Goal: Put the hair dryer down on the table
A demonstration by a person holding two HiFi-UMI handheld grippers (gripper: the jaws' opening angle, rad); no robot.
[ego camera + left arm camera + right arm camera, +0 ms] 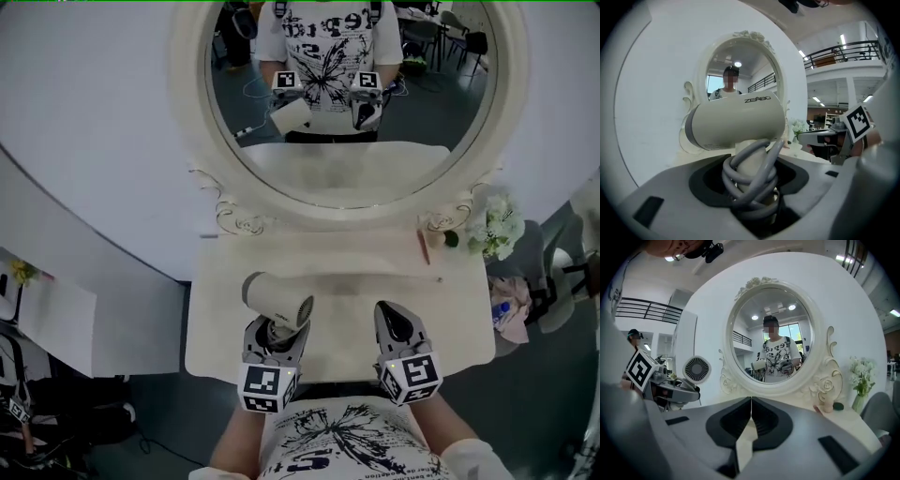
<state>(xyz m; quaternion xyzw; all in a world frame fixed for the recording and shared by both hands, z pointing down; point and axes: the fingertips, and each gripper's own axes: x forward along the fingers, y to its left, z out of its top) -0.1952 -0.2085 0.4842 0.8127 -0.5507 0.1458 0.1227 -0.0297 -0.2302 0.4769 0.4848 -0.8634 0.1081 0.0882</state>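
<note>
Head view: we hold the hair dryer (278, 298) in the left gripper (274, 330), over the table (356, 281) near its 7 o'clock edge. Left gripper view: the jaws stand wide but are clamped on the dryer's handle (749, 161), which has the grey cord (730, 171) wound round it, and the barrel sits crosswise on top. We judge the task not done: the dryer looks carried, not resting on the top. Lowering and letting go are left. Right gripper (392, 319) is at 5 o'clock, jaws pressed together on nothing. Counts: one hair dryer, one cord, two grippers, one table, one round mirror (190, 103) at 12 o'clock, one flower bunch (497, 225) at 3 o'clock
</note>
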